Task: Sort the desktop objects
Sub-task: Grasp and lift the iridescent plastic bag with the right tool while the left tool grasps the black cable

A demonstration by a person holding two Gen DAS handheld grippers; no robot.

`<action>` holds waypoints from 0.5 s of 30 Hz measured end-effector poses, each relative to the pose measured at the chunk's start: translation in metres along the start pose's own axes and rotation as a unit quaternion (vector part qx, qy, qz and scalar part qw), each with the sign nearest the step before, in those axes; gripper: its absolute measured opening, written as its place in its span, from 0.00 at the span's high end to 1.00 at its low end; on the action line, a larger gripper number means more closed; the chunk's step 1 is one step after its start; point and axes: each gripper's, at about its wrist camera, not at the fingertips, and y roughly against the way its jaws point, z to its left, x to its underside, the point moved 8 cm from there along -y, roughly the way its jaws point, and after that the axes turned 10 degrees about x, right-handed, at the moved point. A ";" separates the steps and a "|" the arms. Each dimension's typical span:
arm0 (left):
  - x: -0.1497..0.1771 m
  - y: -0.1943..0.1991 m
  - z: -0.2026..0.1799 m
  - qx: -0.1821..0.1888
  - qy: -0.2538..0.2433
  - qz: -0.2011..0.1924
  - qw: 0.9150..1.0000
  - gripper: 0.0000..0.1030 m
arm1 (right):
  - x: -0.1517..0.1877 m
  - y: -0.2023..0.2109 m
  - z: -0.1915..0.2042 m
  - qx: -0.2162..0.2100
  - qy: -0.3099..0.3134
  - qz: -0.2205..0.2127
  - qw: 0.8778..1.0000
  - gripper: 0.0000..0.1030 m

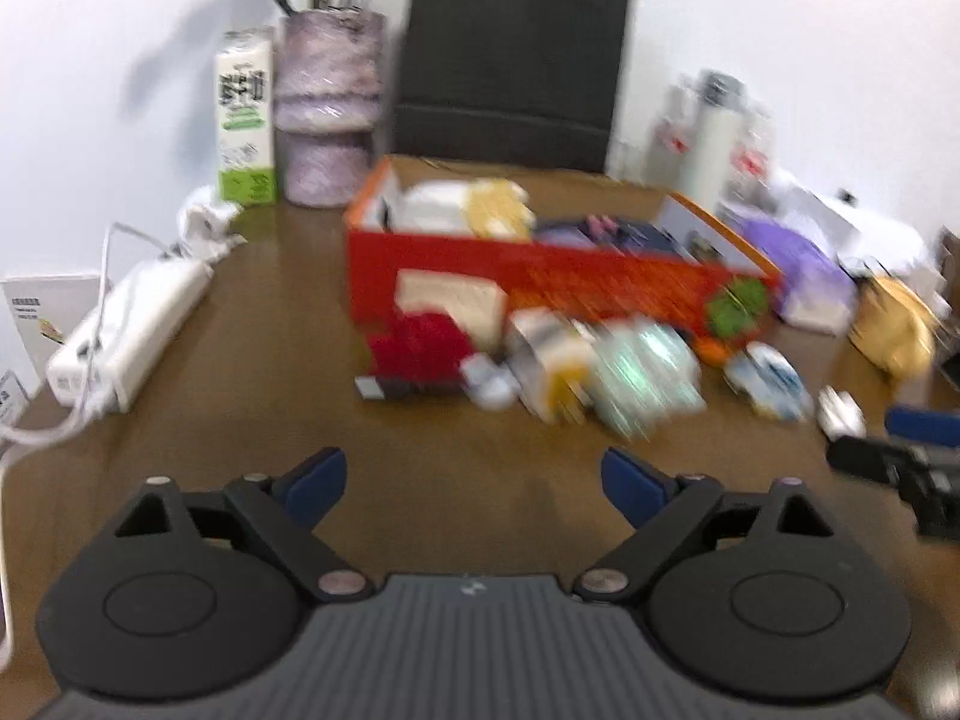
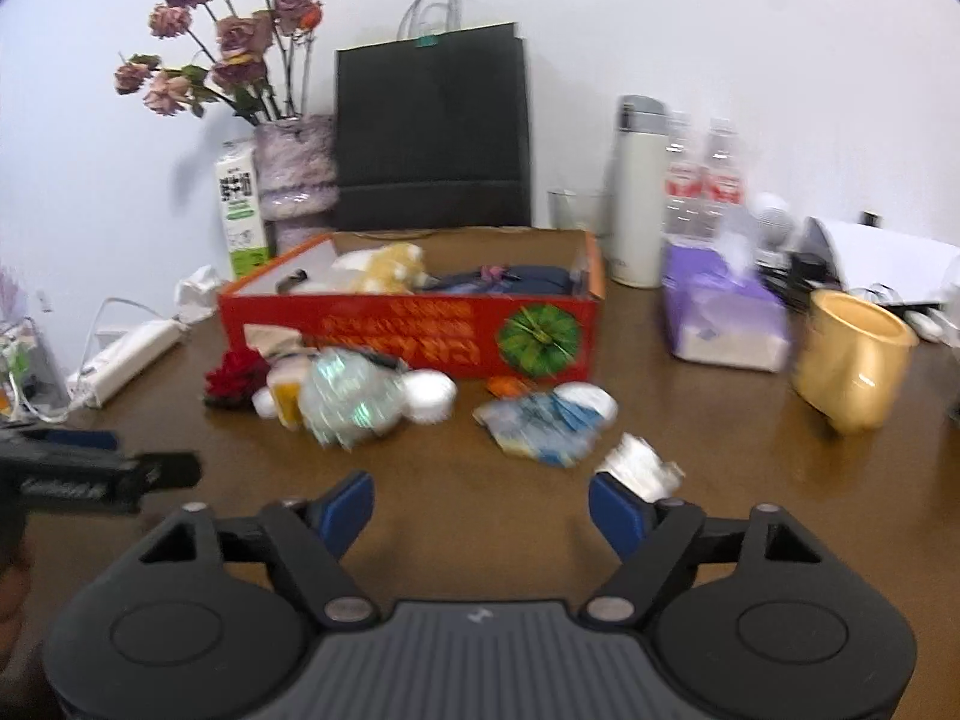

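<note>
A brown wooden surface point(image 2: 480, 516) is seen from both wrist views, with both pictures somewhat blurred. In the lower part of the left wrist view the left gripper point(image 1: 474, 483) is shown with its jaws spread wide and nothing between them; only bare surface is seen in the gap. In the lower part of the right wrist view the right gripper point(image 2: 480, 510) is likewise shown with its jaws parted and nothing gripped, while a small crumpled silvery piece point(image 2: 639, 468) lies just beyond the right-hand jaw tip; whether it is touched cannot be told. A red cardboard box point(image 2: 408, 330) is placed at the centre of both views, and a yellowish item and dark items are held inside it. In front of the box, a loose cluster is spread on the surface: a red flower-like item point(image 2: 234, 381), a shiny crinkled packet point(image 2: 348, 399), a white round lid point(image 2: 429, 396) and a blue-and-white wrapper point(image 2: 549, 420). A purple tissue pack point(image 2: 720, 315) and a yellow cup point(image 2: 855, 360) are seen at the right. A black paper bag point(image 2: 432, 132), a vase of dried flowers point(image 2: 294, 174) and a milk carton point(image 2: 240, 210) are set along the wall at the upper left and centre. A white power strip point(image 1: 129, 336) lies at the left edge.
</note>
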 end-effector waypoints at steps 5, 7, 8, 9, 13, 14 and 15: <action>-0.034 -0.033 -0.001 0.070 -0.040 -0.005 0.997 0.23 | -0.021 -0.042 0.048 -0.059 0.031 0.011 0.998 0.28; -0.036 -0.048 -0.010 0.084 -0.073 0.014 0.994 0.38 | -0.024 -0.059 0.061 -0.072 0.035 0.020 0.997 0.30; -0.036 -0.056 -0.012 0.079 -0.077 0.022 0.994 0.50 | -0.024 -0.067 0.066 -0.074 0.040 0.026 0.996 0.36; -0.036 -0.063 -0.012 0.083 -0.078 0.034 0.993 0.60 | -0.023 -0.076 0.070 -0.074 0.046 0.033 0.996 0.47; -0.033 -0.067 -0.018 0.110 -0.064 0.045 0.991 0.86 | -0.019 -0.085 0.072 -0.091 0.027 0.048 0.994 0.71; -0.033 -0.059 -0.023 0.113 -0.076 0.032 0.990 0.92 | -0.019 -0.080 0.072 -0.093 0.030 0.044 0.994 0.71; -0.034 -0.050 -0.028 0.113 -0.086 0.017 0.990 0.97 | -0.021 -0.072 0.072 -0.090 0.034 0.033 0.995 0.72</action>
